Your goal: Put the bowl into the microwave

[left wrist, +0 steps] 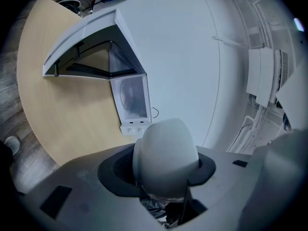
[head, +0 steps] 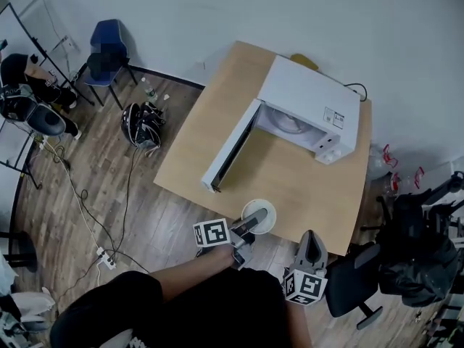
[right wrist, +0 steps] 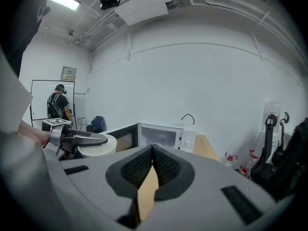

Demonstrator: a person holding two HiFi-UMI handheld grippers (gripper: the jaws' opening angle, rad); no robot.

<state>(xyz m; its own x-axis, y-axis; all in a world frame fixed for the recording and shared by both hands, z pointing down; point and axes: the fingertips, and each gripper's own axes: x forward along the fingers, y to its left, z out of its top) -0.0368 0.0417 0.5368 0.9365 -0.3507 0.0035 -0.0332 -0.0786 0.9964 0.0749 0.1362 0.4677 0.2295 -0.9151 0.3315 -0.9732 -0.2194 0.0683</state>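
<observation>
we have the white bowl (head: 266, 225) clamped in our left gripper (head: 254, 220), its jaws closed on the bowl's rim and wall, so the bowl fills the space between them in the left gripper view (left wrist: 166, 153). it sits over the near edge of the table (head: 290, 180); we cannot tell whether it rests on the wood or is lifted. the microwave (head: 308, 107) stands well apart at the far side, its door (head: 232, 145) swung out toward the left. our right gripper (head: 312, 251) hangs just beside the table's near edge, jaws pressed together at the tips with nothing between them. around us are a white wall, a wood floor (head: 94, 194) with cables, a blue chair (head: 109, 49) and a black office chair (head: 355, 281). a person (right wrist: 60, 102) stands far off in the right gripper view
</observation>
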